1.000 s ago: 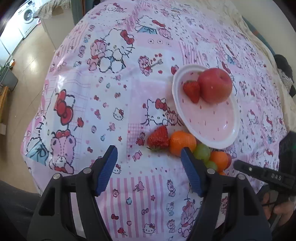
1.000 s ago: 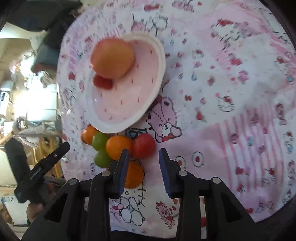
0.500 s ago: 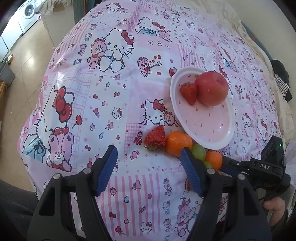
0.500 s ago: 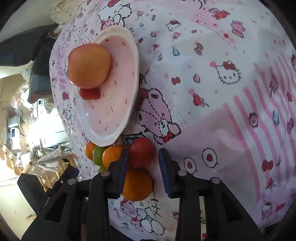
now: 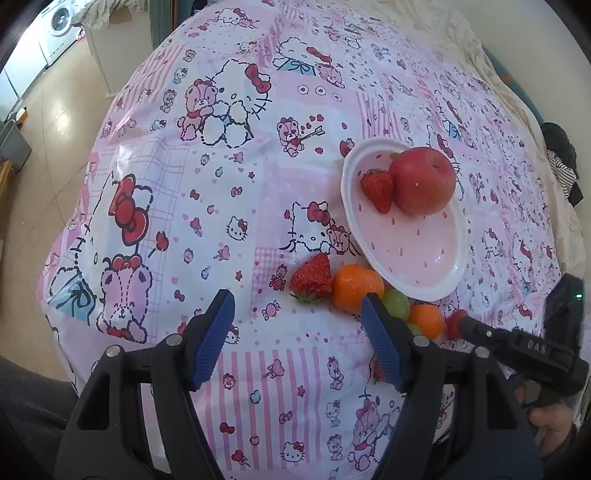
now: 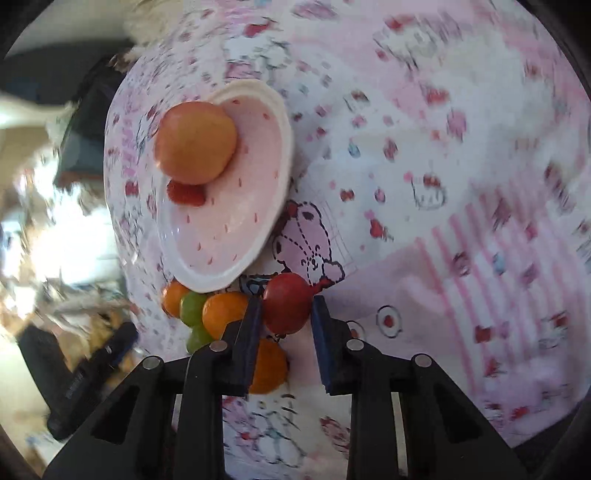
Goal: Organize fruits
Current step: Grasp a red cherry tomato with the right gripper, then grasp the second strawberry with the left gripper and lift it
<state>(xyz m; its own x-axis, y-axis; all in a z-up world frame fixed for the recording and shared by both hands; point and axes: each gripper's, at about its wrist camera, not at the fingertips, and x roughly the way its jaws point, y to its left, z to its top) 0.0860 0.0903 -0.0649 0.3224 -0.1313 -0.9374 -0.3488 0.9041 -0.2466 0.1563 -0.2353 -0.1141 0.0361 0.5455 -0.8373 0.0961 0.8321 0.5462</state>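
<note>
A white and pink plate (image 5: 424,266) holds a red apple (image 5: 423,180) and a strawberry (image 5: 377,189). In front of it lie a strawberry (image 5: 312,277), oranges (image 5: 356,286), green grapes (image 5: 397,303) and a small red fruit (image 5: 455,328). My left gripper (image 5: 297,332) is open and empty, above the cloth near the loose strawberry. My right gripper (image 6: 284,317) has its fingers on either side of the small red fruit (image 6: 287,302), and a gap shows on the right side. The plate (image 6: 266,221), apple (image 6: 195,142) and oranges (image 6: 223,310) also show in the right wrist view.
The fruit lies on a pink cartoon-print tablecloth (image 5: 221,166) over a table. The table's left edge drops to a tiled floor (image 5: 48,110) with a washing machine (image 5: 55,26) far left. Dark clothing (image 5: 561,162) lies at the far right.
My right gripper has moved forward so the small red fruit now sits between its fingers. My left gripper has held still over the cloth.
</note>
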